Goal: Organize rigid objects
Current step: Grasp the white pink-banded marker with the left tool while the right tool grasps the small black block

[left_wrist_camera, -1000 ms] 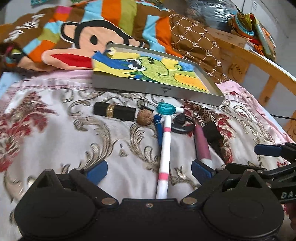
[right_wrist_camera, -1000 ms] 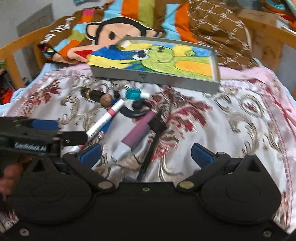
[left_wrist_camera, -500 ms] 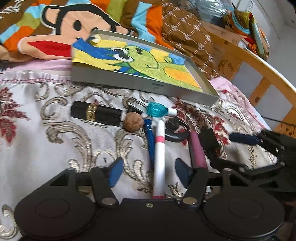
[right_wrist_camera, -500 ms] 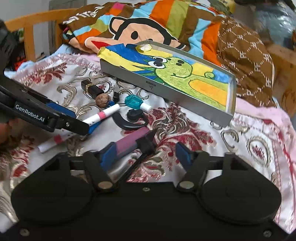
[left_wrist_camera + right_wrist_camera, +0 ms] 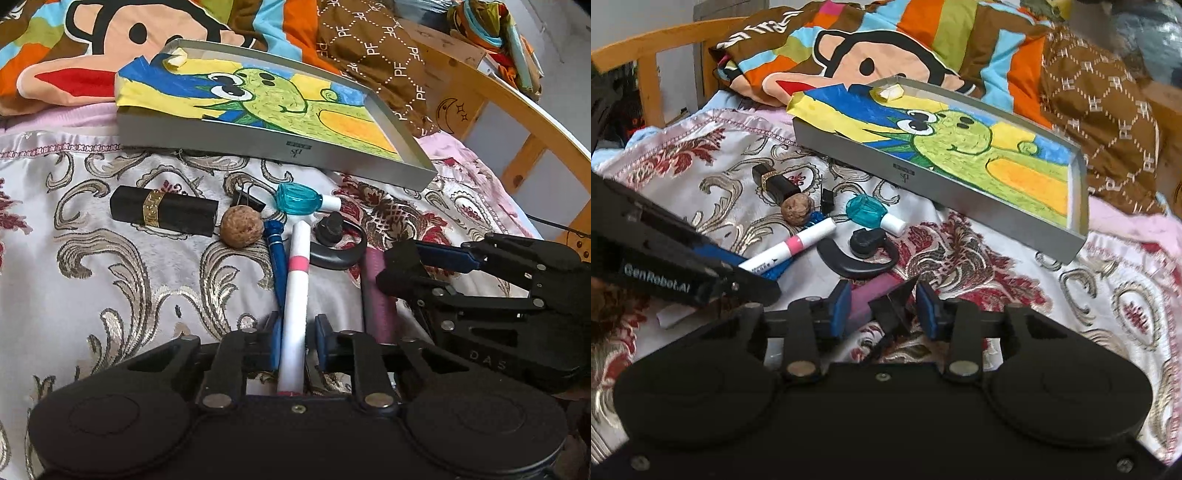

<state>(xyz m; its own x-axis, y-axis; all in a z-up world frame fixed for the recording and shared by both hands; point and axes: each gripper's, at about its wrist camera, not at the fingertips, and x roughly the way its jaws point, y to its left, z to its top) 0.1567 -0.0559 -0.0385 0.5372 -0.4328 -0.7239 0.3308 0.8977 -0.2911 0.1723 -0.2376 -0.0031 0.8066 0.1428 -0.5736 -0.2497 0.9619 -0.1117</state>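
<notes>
Patterned bedding [image 5: 110, 280] in white, gold and red covers the bed where everything lies. At the bottom centre of the left wrist view, the left gripper [image 5: 294, 341] has its blue pads pressed against the lower end of a white marker [image 5: 297, 291] with a pink band, which runs up the middle of the frame. At the bottom centre of the right wrist view, the right gripper [image 5: 881, 308] is narrowed around a purple tube [image 5: 870, 295] and a black clip [image 5: 892, 306]; whether it is pinching them cannot be told. Just beyond lie a black hook [image 5: 857, 258], a teal bottle [image 5: 868, 214], a walnut [image 5: 242, 230], a blue pen [image 5: 277, 254] and a black lipstick [image 5: 162, 210]. Across the upper middle sits a grey tray [image 5: 266, 147] lined with a cartoon drawing, and behind it a monkey-print blanket [image 5: 886, 48].
</notes>
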